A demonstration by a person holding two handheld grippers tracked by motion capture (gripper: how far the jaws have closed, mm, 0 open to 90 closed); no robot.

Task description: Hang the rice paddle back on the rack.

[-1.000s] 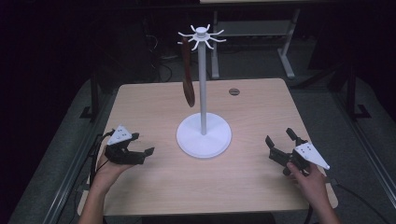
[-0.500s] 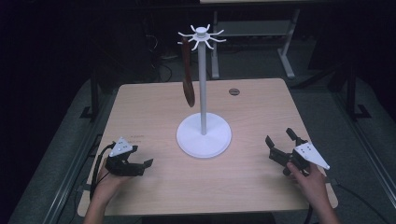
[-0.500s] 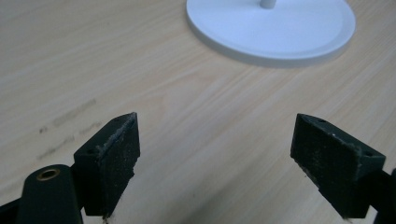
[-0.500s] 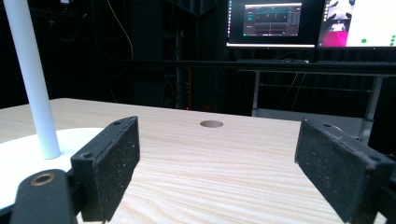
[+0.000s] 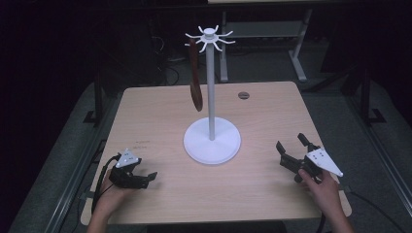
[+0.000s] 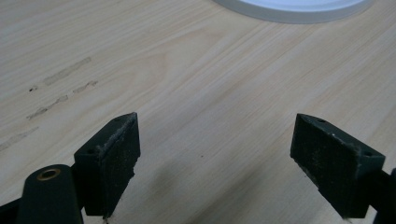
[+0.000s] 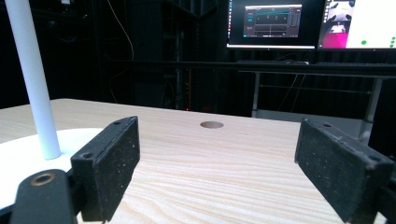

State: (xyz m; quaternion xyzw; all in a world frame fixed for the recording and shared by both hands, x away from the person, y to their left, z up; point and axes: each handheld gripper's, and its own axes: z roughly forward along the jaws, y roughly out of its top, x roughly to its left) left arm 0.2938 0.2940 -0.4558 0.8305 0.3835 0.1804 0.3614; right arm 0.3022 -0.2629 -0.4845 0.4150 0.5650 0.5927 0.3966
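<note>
Wooden table (image 5: 160,111): pale top, both grippers resting low near its front edge, well apart from each other.
White stand (image 5: 211,141): upright at centre, round base flat for balance, hooks fanned at the top of the pole.
Brown strap (image 5: 195,82): hung from one hook on the stand's left, dangling free above the table, touching nothing below.
Left gripper (image 5: 145,178): jaws spread wide, holding nothing; seen over bare wood in the left gripper view, stand's base at the far edge.
Right gripper (image 5: 291,151): jaws likewise wide apart and empty, aimed past the pole toward the table's far side.
Likely reason: both parked clear of the stand, ready to reach in.
</note>
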